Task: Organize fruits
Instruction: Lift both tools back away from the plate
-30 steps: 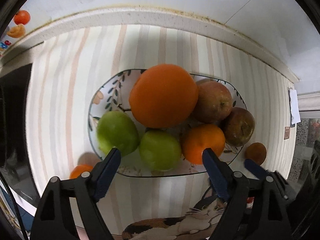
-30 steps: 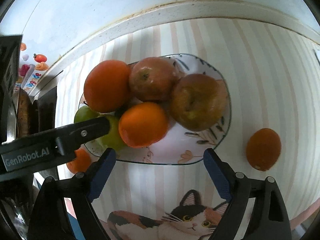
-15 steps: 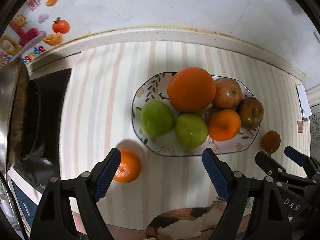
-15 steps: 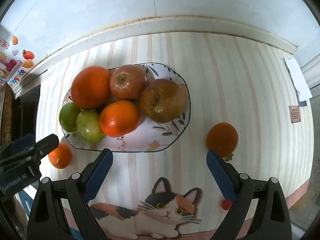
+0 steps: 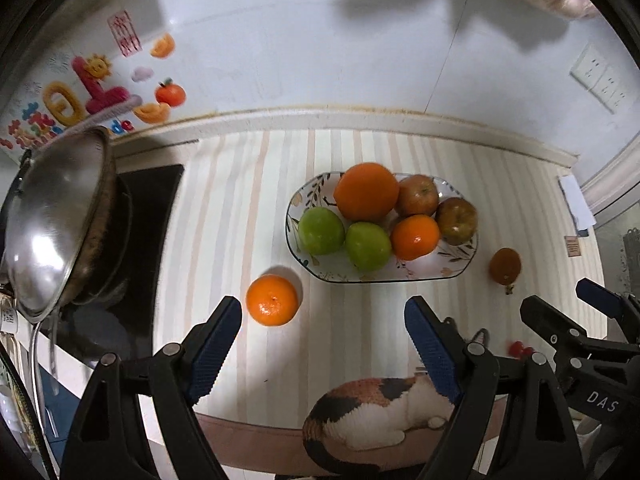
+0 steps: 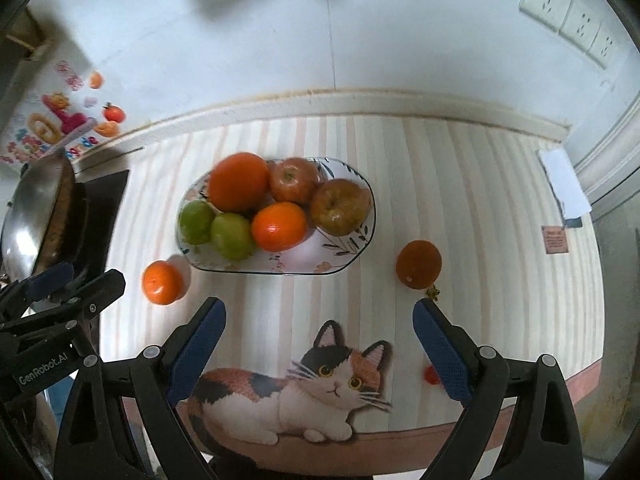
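Blue-padded left tongs [image 5: 322, 330]: spread, nothing between them, above the striped surface [image 5: 224, 216].
Blue-padded right tongs [image 6: 318, 330]: jaws have just been opening, spread wide, nothing between them.
Loose small orange [image 5: 272, 300]: on the surface, near the plate's left end.
Dark orange fruit [image 6: 419, 264]: on the surface, right of the plate.
Oval floral plate [image 6: 344, 258]: carries two green apples, two oranges, two reddish apples.
Steel wok [image 5: 52, 224]: far left.
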